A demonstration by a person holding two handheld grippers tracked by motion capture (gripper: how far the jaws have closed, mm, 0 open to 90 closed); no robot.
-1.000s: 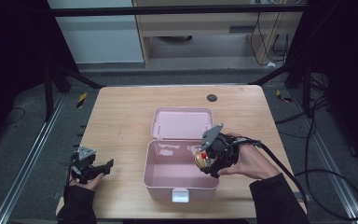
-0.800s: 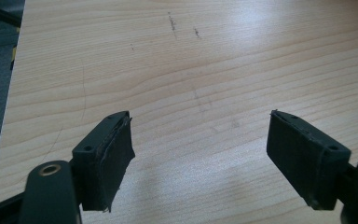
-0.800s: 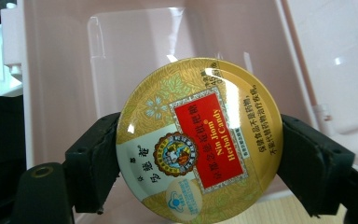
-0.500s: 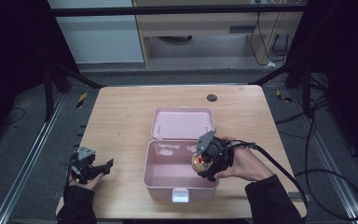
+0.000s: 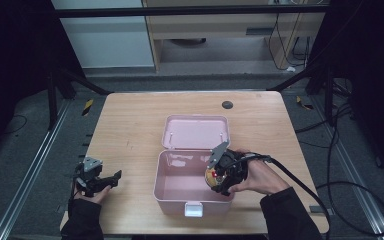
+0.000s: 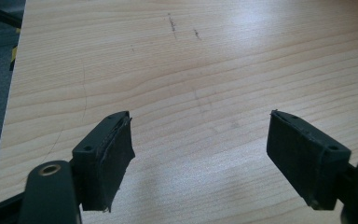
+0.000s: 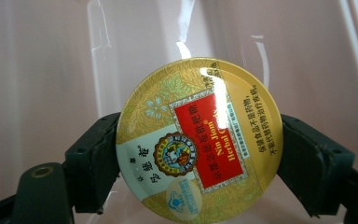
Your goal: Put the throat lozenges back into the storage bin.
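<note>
The tin [image 7: 198,142], clamped in the right claw [image 5: 221,176], should be lowered flat onto the box [image 5: 172,197] floor before release; the left claw [image 6: 200,158] is held open.

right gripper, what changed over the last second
The right gripper, shut on the tin, moved left and down from over the box's right rim into the open pink box. The left gripper, open, and the box stayed put.
</note>
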